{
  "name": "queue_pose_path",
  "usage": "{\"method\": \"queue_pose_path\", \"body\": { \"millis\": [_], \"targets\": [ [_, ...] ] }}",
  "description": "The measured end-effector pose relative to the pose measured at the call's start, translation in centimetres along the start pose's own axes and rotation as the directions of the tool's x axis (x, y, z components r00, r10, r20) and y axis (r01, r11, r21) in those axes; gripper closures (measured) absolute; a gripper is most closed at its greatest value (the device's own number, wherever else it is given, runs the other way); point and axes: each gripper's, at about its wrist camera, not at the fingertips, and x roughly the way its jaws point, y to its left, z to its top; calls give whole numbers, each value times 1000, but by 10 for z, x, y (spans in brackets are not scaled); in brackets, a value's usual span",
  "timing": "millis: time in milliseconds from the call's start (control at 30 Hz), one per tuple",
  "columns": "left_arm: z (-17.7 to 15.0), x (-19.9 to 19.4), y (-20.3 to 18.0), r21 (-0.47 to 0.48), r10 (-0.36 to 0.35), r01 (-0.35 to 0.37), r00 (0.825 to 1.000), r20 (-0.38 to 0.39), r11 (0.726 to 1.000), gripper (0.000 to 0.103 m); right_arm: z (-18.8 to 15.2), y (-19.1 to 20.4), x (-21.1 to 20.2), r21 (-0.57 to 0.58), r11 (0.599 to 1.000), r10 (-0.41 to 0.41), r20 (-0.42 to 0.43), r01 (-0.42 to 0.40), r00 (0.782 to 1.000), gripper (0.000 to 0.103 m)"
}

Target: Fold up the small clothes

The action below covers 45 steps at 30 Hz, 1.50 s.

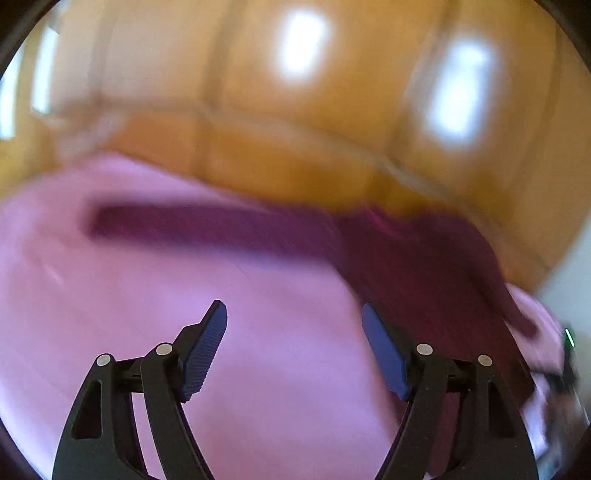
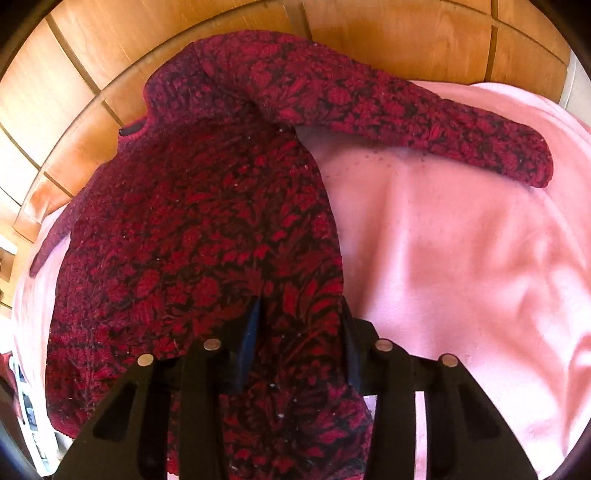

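Nearest the lens in the right wrist view, the right claw (image 2: 300,347) has its fingers pressed into the bottom corner of the red-and-black knitted sweater (image 2: 199,236), a ridge of the knit bunched between them — clamped on the hem, as far as I can judge, though the fingers stand a fair way apart around the thick fabric. The left claw (image 1: 294,350) hangs with its fingers spread wide and nothing between them, over bare pink blanket (image 1: 258,369); its view is smeared with motion blur.

Beyond the claws, the sweater lies flat on the blanket, body running away from the right claw toward the collar near the far edge. One sleeve (image 2: 424,122) stretches out to the right, across the pink. The other sleeve (image 2: 48,243) peeks out at the left edge. Farther still is the wooden panelling (image 2: 388,33).

To do this fold well, I would say the free left claw should take the matching hem corner before anything lifts — then both rise together and carry evenly, so the heavy knit does not drag or twist. The sleeves look likely to need tucking in first.
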Motion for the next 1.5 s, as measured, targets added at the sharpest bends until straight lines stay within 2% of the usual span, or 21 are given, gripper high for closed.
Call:
{"method": "queue_pose_path", "body": {
  "millis": [33,67,100,167,233,267,300,333,433,600,767,867,967,1100,1133,1267,1333,1367,1400,1433,1500],
  "targets": [
    [-13,10,-8,-5,-54,54,997,-54,999,29,5,0,4,-4,1000,-2,-3,2,1000,64],
    [-34,25,-19,-35,-138,134,981,-133,990,30,7,1,3,-13,1000,-6,-7,6,1000,64],
    [-45,34,-26,-59,-176,168,970,-170,984,30,7,2,2,-21,1000,-11,-10,11,1000,65],
    [-68,55,-41,-117,-260,238,932,-252,964,30,6,6,-2,-43,999,-23,-16,23,1000,70],
    [-76,60,-53,-168,-324,288,909,-261,943,33,6,11,-3,-66,997,-36,-17,35,999,75],
    [-80,62,-59,-172,-345,309,903,-257,935,38,6,15,-5,-82,996,-49,-17,47,999,77],
    [-81,67,-67,-167,-370,336,890,-268,927,59,6,17,-7,-93,994,-56,-14,55,998,79],
    [-78,75,-70,-154,-365,333,888,-281,930,75,6,20,-10,-103,993,-64,-10,63,998,80],
    [-68,75,-73,-122,-349,328,894,-279,937,85,7,30,-22,-132,988,-73,15,75,997,83],
    [-33,41,-68,-54,-343,339,919,-195,939,87,4,57,-59,-206,978,-29,67,43,997,89],
    [-3,-6,-41,-7,-325,326,937,-126,945,88,-15,94,-92,-262,962,98,89,-71,991,89],
    [-18,-28,-22,-10,-310,312,939,-151,950,88,-54,113,-98,-304,945,145,71,-117,987,89],
    [-56,-31,-9,-4,-264,270,939,-222,963,88,-90,116,-92,-310,945,127,43,-108,991,90],
    [-103,-29,9,-79,-240,227,923,-300,971,88,-134,93,-72,-223,970,90,-24,-93,996,91],
    [-110,-27,8,-96,-244,226,919,-310,969,88,-138,87,-69,-205,975,87,-31,-92,996,91],
    [-117,-21,3,-69,-190,177,931,-311,982,86,-146,77,-55,-170,982,72,-56,-80,996,91],
    [-114,-23,1,-48,-155,148,940,-304,988,75,-137,82,-57,-183,982,49,-47,-56,998,81],
    [-114,-28,7,-48,-156,148,942,-299,988,69,-133,83,-59,-185,982,35,-29,-40,999,66],
    [-116,-31,8,-50,-176,169,940,-293,984,53,-131,87,-65,-192,981,26,5,-25,1000,59],
    [-118,-37,11,-56,-193,185,938,-287,981,43,-131,93,-69,-198,980,28,31,-21,999,49],
    [-121,-37,8,-74,-231,219,930,-285,973,37,-120,108,-74,-210,977,40,91,-20,995,31]
  ]
}}
